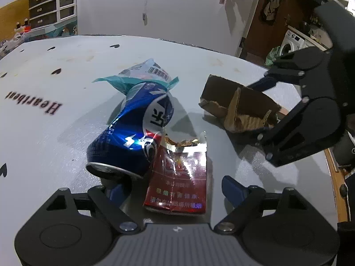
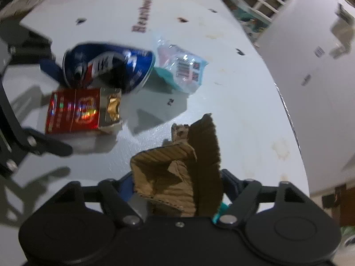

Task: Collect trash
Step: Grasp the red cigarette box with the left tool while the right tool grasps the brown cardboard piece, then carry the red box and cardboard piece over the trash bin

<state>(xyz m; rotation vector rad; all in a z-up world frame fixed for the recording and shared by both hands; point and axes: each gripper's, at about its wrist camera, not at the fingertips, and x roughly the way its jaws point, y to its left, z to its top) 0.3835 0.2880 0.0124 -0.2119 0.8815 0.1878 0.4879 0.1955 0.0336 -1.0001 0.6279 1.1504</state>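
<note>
Left gripper [image 1: 175, 190], seen at bottom of left wrist view: fingers [image 1: 233, 187] are spread wide, w/ red cigarette pack [image 1: 177, 184] lying flat betw. them; no pad is seen pressing on it. Left-hand finger sits just below the rim of a crushed blue drink can [image 1: 137, 133], which lies on its side touching the pack's left edge. Behind the can, a crumpled clear/teal plastic wrapper [image 1: 144, 73] w/ barcode is found, touching the can's far end. All rest on a white surface [image 1: 55, 115] printed w/ small black hearts & the word "Heartbeat".

Right gripper [image 2: 177, 184], in right wrist view: fingers are partly open, w/ a torn corrugated cardboard piece [image 2: 177, 164] standing up betw. them. Contact of pads w/ cardboard can't be told; right wrist view is blurred. Cardboard is well right of pack & can, nr the surface's right edge. In left wrist view the right gripper is seen reaching over the cardboard from the right.

Beyond the surface: white wall, shelving, washing machine [image 1: 290, 44] at far right.
</note>
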